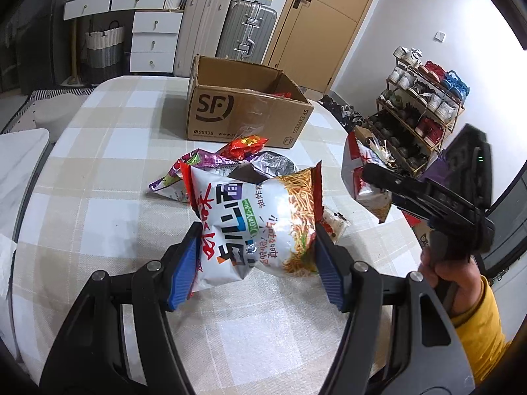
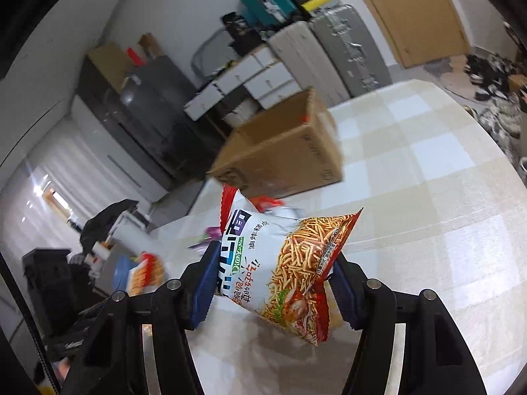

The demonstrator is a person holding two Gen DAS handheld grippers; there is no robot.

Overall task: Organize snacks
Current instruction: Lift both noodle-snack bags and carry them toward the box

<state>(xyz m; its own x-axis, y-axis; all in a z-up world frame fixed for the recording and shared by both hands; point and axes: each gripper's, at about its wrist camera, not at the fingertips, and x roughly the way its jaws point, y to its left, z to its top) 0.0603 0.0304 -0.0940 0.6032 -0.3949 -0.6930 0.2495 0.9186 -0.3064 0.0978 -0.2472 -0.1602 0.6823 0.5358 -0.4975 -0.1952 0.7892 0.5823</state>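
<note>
The left gripper point(image 1: 257, 260) is clamped on a white-and-red noodle snack bag point(image 1: 253, 223), its blue pads point(image 1: 184, 273) pressing the bag's two sides, the bag lifted over the checked tablecloth point(image 1: 108, 171). The right gripper point(image 2: 273, 286) grips a second noodle bag point(image 2: 283, 270) of the same print, squeezed between its blue pads and tilted, one red corner pointing up to the right; from the left wrist view that bag point(image 1: 362, 177) hangs off to the right, near the table's edge.

Behind the left-held bag lies a small heap – a purple packet point(image 1: 171, 181), a red packet point(image 1: 245, 144) and a silver packet point(image 1: 273, 164) – touching one another. Just beyond the heap stands the open SF cardboard box point(image 1: 243, 112), flaps up (something red shows inside, too hidden to name).

The cloth left of the heap and box is bare, as is the broad stretch right of the box in the right wrist view, out to the round table's rim point(image 2: 487, 121). A small clear-wrapped packet point(image 1: 334, 223) lies just beside the left gripper's right pad.
</note>
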